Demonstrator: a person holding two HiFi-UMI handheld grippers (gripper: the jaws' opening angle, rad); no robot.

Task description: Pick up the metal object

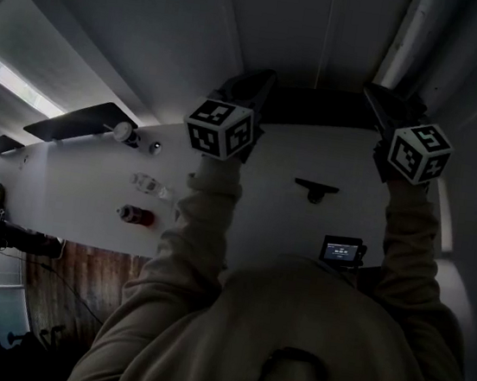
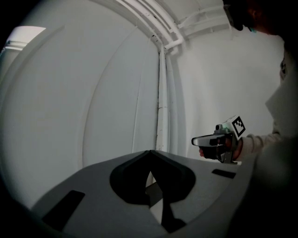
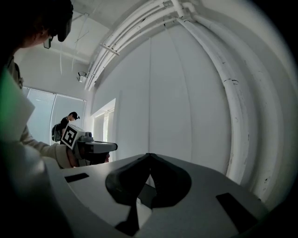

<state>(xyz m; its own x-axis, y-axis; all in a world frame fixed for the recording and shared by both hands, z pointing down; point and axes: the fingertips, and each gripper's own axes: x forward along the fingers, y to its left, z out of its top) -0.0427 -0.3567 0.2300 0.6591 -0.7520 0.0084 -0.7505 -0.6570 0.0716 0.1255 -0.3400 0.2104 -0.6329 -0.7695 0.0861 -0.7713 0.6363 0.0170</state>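
Observation:
Both grippers are held up side by side, level with each other, and point at a bare white wall. In the head view my left gripper [image 1: 251,81] and right gripper [image 1: 383,96] sit above a white table [image 1: 279,217]. The left gripper [image 2: 150,153] is shut, with nothing between its tips. The right gripper [image 3: 149,155] is also shut and empty. Each gripper view shows the other one beside it: the right gripper [image 2: 218,141] and the left gripper [image 3: 91,148]. A small shiny object [image 1: 154,145], maybe the metal one, lies on the table far left of both grippers.
A clear bottle [image 1: 147,185], a red can [image 1: 135,214] and a white round thing [image 1: 122,132] lie near the shiny object. A black fitting [image 1: 315,189] and a small screen device [image 1: 341,249] sit between my arms. White pipes [image 2: 161,93] run up the wall. A person [image 3: 68,120] stands far off.

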